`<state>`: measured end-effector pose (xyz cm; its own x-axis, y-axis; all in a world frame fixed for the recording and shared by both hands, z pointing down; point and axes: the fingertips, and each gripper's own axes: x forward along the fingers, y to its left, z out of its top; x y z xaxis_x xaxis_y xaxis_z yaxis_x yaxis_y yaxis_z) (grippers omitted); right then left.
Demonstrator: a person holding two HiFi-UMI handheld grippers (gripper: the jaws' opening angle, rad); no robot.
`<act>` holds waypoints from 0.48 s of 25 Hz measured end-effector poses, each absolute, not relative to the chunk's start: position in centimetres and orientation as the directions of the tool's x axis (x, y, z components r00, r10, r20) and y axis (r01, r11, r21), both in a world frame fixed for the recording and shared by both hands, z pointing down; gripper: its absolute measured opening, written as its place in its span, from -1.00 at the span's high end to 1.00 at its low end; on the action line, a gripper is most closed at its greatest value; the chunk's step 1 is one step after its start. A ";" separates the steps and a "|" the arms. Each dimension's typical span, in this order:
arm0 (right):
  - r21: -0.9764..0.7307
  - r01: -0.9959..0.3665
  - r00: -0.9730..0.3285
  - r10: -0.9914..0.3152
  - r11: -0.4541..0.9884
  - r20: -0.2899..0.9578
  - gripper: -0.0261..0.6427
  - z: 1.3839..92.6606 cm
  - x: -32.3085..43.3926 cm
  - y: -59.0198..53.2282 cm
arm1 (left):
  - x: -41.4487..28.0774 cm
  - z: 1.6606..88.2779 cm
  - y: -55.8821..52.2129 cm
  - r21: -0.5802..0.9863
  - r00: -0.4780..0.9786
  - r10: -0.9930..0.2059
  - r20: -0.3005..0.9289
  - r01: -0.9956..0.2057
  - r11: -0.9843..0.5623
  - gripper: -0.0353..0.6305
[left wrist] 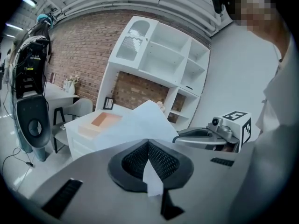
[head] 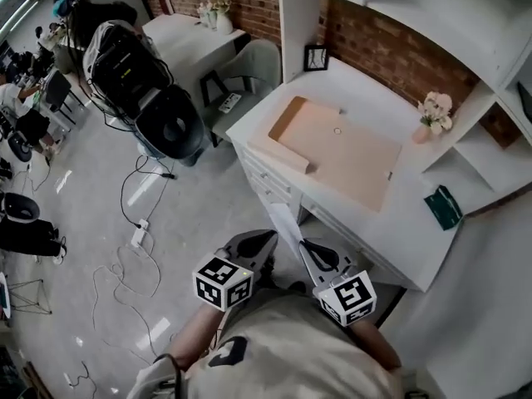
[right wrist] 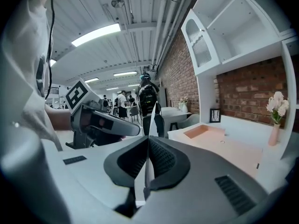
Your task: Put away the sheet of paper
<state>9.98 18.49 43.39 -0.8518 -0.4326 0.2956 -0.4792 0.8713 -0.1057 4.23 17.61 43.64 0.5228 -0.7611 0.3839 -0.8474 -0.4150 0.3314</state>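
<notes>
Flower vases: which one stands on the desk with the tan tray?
The pink-flowered vase beside the shelving; the other vase sits on the far table.

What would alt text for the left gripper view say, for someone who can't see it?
The left claw is shut on a white sheet of paper that fans out ahead of it. Beyond stand a white desk and shelves against a brick wall, with the right claw at the right.

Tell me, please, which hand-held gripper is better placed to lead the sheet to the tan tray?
Probably the right hand-held gripper: both are shut on the sheet, but it sits nearer the tan tray than the left hand-held gripper.
</notes>
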 end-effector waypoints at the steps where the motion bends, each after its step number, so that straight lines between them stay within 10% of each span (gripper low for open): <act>1: -0.107 -0.487 -0.846 -0.438 0.867 0.304 0.84 43.4 10.0 18.3 | 4.3 43.9 17.5 0.341 0.529 -0.755 0.387 -0.843 -0.416 0.85; 12: -0.082 -0.607 -0.753 -0.539 0.790 0.377 0.84 43.3 10.3 15.6 | 1.2 44.1 12.1 0.380 0.577 -0.729 0.368 -0.809 -0.449 0.85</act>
